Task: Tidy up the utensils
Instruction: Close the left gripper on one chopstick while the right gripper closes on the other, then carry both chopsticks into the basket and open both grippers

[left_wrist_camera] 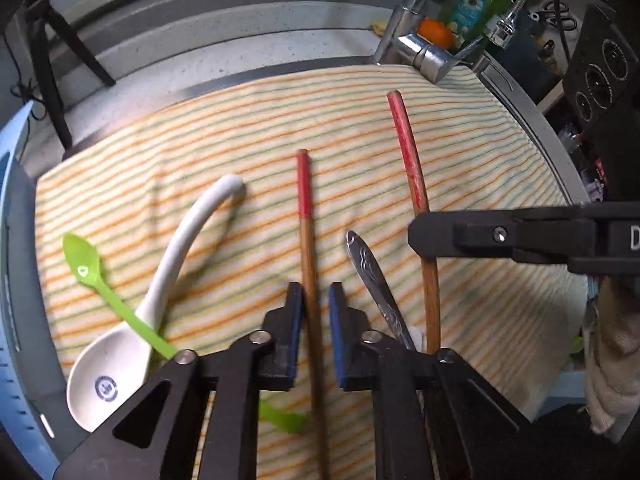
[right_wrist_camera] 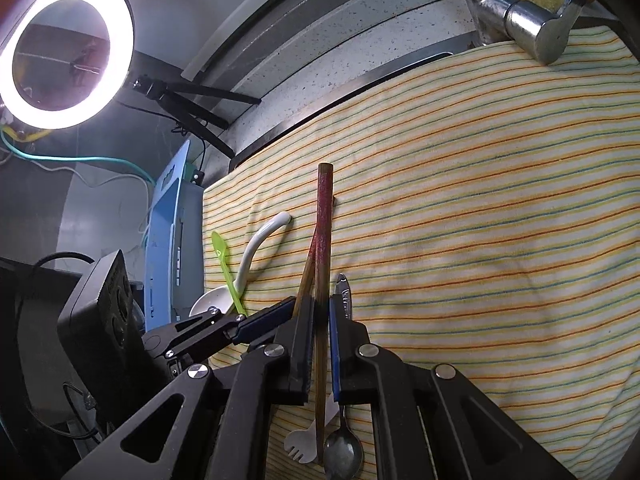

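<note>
Utensils lie on a striped towel (left_wrist_camera: 500, 168). My left gripper (left_wrist_camera: 315, 312) straddles a red-tipped wooden chopstick (left_wrist_camera: 306, 216); its blue pads are slightly apart from it. My right gripper (right_wrist_camera: 320, 320) is shut on the second red-tipped chopstick (right_wrist_camera: 323, 216), which also shows in the left wrist view (left_wrist_camera: 408, 152) with the right gripper's finger (left_wrist_camera: 460, 236) across it. A metal spoon (left_wrist_camera: 372, 276) lies between the chopsticks. A white ceramic spoon (left_wrist_camera: 168, 272) and a green plastic spoon (left_wrist_camera: 90, 260) lie at the left. A white spork (right_wrist_camera: 298, 446) lies under the right gripper.
A chrome faucet (left_wrist_camera: 416, 40) stands at the towel's far edge, with a green soap bottle (left_wrist_camera: 476, 4) and an orange object behind. A blue plastic rack (right_wrist_camera: 168, 240) stands at the towel's left. A ring light (right_wrist_camera: 64, 52) on a stand shines at far left.
</note>
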Action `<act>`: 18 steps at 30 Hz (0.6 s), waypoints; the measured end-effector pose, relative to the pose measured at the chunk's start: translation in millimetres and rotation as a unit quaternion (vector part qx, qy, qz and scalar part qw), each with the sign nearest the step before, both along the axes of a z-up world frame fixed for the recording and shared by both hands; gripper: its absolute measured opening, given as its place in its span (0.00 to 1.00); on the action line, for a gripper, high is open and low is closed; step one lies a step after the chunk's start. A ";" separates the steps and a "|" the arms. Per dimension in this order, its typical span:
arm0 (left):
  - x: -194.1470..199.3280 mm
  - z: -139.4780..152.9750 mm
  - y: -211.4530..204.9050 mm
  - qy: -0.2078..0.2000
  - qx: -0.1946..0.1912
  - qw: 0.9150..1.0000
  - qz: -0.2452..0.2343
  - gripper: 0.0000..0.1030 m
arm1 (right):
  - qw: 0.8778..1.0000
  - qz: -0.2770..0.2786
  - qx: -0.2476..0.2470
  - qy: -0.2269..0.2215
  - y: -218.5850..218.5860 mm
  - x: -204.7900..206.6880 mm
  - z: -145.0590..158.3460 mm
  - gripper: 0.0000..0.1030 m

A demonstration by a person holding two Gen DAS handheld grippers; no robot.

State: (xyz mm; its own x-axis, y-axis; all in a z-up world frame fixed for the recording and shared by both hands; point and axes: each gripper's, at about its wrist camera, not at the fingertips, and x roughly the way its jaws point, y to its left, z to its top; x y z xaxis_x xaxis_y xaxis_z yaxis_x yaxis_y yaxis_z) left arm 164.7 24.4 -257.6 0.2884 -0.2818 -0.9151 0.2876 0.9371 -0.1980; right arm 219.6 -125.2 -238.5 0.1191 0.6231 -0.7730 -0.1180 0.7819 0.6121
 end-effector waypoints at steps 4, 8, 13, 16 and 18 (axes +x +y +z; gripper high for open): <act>-0.1 10.0 13.3 -0.004 -0.047 0.999 0.023 0.06 | 1.000 -0.004 0.006 -0.002 -4.4 0.0 4.7 0.06; -9.4 34.5 28.4 -0.029 -0.067 0.996 0.042 0.06 | 1.000 -0.006 0.017 -0.010 -2.1 1.9 16.9 0.06; -17.8 65.0 61.4 -0.055 -0.096 0.991 0.073 0.06 | 0.999 0.010 0.037 -0.025 17.4 4.5 38.9 0.06; -27.0 82.1 86.0 -0.082 -0.099 0.986 0.104 0.06 | 0.998 0.024 0.048 -0.040 35.3 5.1 54.3 0.06; -34.8 94.3 99.1 -0.099 -0.092 0.984 0.115 0.06 | 0.997 0.037 0.059 -0.043 49.4 4.9 62.5 0.06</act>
